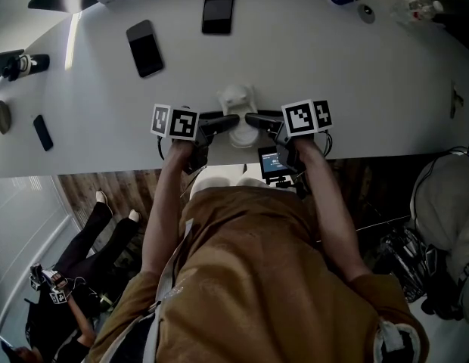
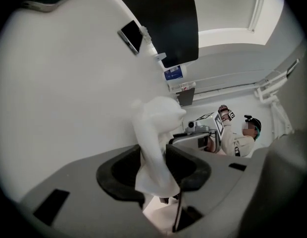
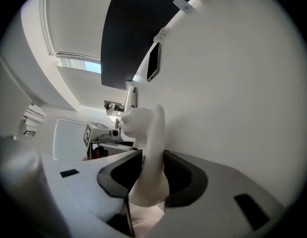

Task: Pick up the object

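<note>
While the white figurine (image 1: 237, 99) stands near the front edge of the desk (image 1: 371, 82), the left gripper (image 1: 222, 121) and right gripper (image 1: 256, 119) meet it from opposite sides, each gripper's jaws clamped on its body. Two phones (image 1: 144, 48) lie farther back.

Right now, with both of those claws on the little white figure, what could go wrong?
1. The left gripper and right gripper both clamp the same white figure from opposite sides; if they rise unevenly, it may twist or slip out.
2. Each holds only a narrow, curved part, so the grip looks slight.
3. It stands close to the near edge of the table; a drop might send it to the floor.
</note>
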The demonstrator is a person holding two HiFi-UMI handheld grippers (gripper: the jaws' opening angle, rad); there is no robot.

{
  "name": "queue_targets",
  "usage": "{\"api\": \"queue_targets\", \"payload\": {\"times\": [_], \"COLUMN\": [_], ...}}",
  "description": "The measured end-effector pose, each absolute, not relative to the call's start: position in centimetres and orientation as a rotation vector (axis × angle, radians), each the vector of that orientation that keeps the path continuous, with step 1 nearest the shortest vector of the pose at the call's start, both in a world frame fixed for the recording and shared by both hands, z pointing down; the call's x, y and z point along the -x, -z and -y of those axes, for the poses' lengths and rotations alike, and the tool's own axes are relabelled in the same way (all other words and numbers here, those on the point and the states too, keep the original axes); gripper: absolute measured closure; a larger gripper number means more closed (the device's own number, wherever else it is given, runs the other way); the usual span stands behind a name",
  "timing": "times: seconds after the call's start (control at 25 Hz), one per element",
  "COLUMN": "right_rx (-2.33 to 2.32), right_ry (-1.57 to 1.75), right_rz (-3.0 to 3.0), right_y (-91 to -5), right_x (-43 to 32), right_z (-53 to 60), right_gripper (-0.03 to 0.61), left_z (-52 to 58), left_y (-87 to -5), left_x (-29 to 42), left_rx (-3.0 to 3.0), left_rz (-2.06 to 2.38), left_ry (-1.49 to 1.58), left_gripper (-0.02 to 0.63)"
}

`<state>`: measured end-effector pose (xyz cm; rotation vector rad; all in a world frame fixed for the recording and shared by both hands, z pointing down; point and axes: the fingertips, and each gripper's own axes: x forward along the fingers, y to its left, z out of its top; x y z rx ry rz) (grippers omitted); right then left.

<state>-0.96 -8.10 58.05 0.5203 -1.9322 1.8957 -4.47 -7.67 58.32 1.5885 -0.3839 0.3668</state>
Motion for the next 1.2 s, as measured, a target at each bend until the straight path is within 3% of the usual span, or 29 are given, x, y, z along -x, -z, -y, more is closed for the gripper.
{"api": "queue_targets", "payload": {"times": [0.88, 1.2], "right_rx": [-0.548, -0.58], "right_ry": [-1.755, -1.419], "right_rz": [2.185, 2.359], "right_y": [-53.5, -48.9], "right_x": [0.7, 0.7], "right_z": [9.4, 10.6], "right_gripper": [0.44, 0.439], "left_z": [8.9, 10.2], "left_y": [-54.4, -50.5], "left_x": [4.8, 4.6], "left_rx": [-1.756, -1.954], "left_rz": [0.386, 0.365], "left_ry": [-0.283, -0.207], "left_gripper": [0.474, 0.477]}}
